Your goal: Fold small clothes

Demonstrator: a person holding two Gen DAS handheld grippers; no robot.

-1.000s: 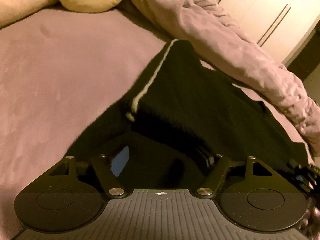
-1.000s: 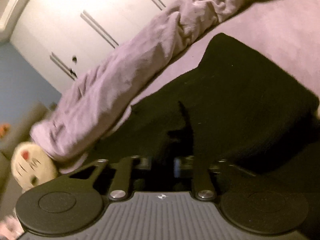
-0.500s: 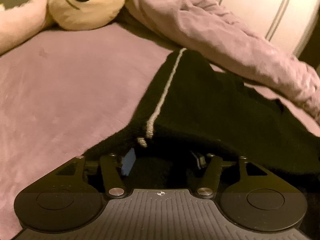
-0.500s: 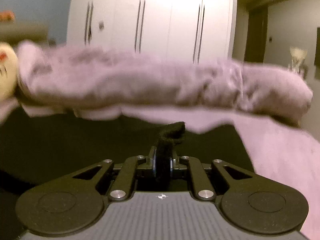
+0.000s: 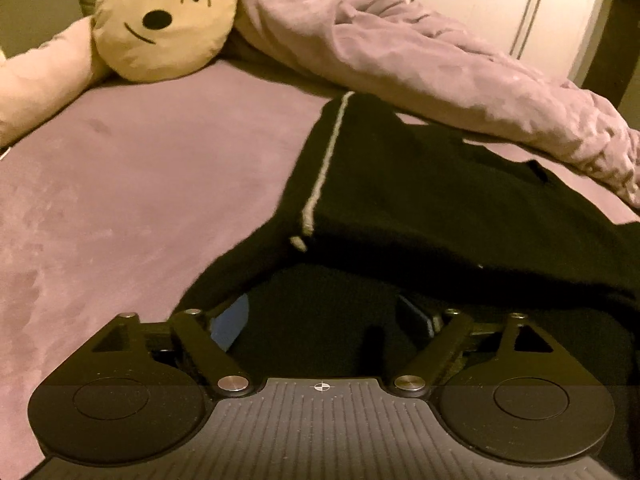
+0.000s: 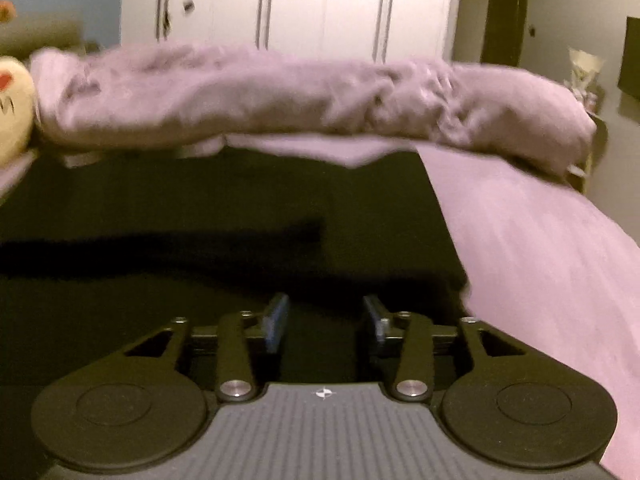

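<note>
Lying on the mauve bed [image 5: 140, 168], the black garment [image 5: 440, 200] with its pale stripe [image 5: 324, 160] sits below a rumpled duvet [image 5: 420, 56] and near a round face cushion [image 5: 164, 16]. The left hand-held gripper [image 5: 324, 316] has just been opening and stands spread over the dark cloth. The right hand-held gripper [image 6: 324, 320] has just been opening too, its pads apart, pinching nothing.
</note>
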